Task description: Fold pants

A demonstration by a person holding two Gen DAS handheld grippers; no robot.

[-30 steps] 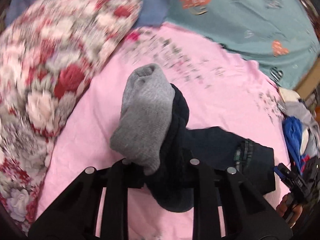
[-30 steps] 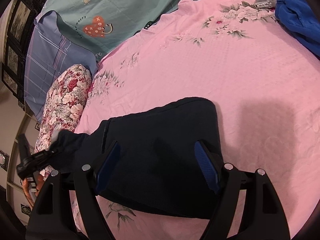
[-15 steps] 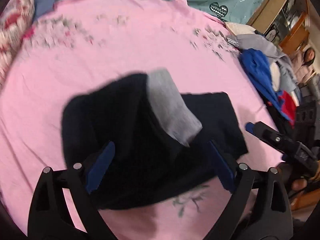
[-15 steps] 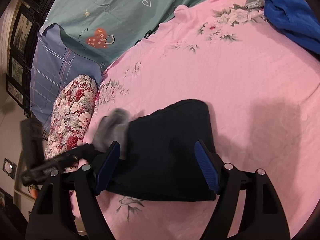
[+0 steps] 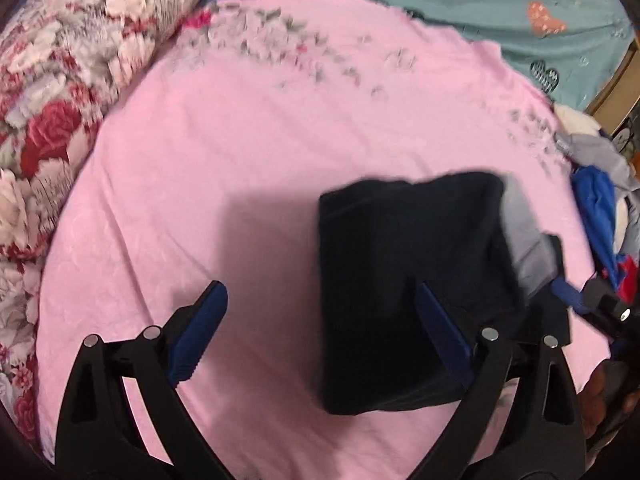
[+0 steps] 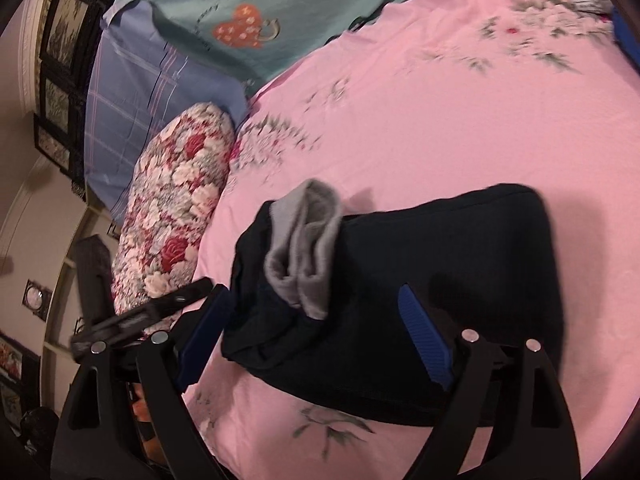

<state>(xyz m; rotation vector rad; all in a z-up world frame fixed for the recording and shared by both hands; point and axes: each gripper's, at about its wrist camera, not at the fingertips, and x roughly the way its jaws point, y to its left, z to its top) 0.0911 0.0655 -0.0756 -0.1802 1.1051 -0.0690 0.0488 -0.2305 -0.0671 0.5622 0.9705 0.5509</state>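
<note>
left wrist view
- left gripper (image 5: 320, 334): jaws wide apart, nothing between them; hangs over the sheet with its right finger above the pants' near-left part.
- pants (image 5: 412, 280): dark, folded into a compact block lying on the pink bedsheet (image 5: 240, 160), right of centre.
- grey cuff (image 5: 526, 236): pale ribbed part sticks out at the block's right edge.
- right gripper (image 5: 592, 304): only a blue-tipped bit shows at the frame's right edge, just beside the cuff.
- surroundings: floral bolster (image 5: 72, 80) at left, clothes pile (image 5: 600, 208) at right, both apart from the pants.
- hard to read: frame is motion-blurred; layer edges of the fold cannot be made out.

right wrist view
- right gripper (image 6: 316, 336): jaws wide apart, holding nothing, straddling the pants' near edge.
- pants (image 6: 460, 280): on the sheet, near bottom centre; grey cuff (image 6: 308, 248) lies bunched on top at the left end.
- left gripper (image 6: 152, 312): seen at left as a dark blurred body; jaw state unreadable from here.
- cut off: near edge of the pants sits behind the fingers.

risks (judgement)
- loose cuff: it looks untucked, so any pinch or drag nearby could pull the top layer open.
- soft bedding: pressing down may skew the stack.
- blur: grip point could land off the edge.
</note>
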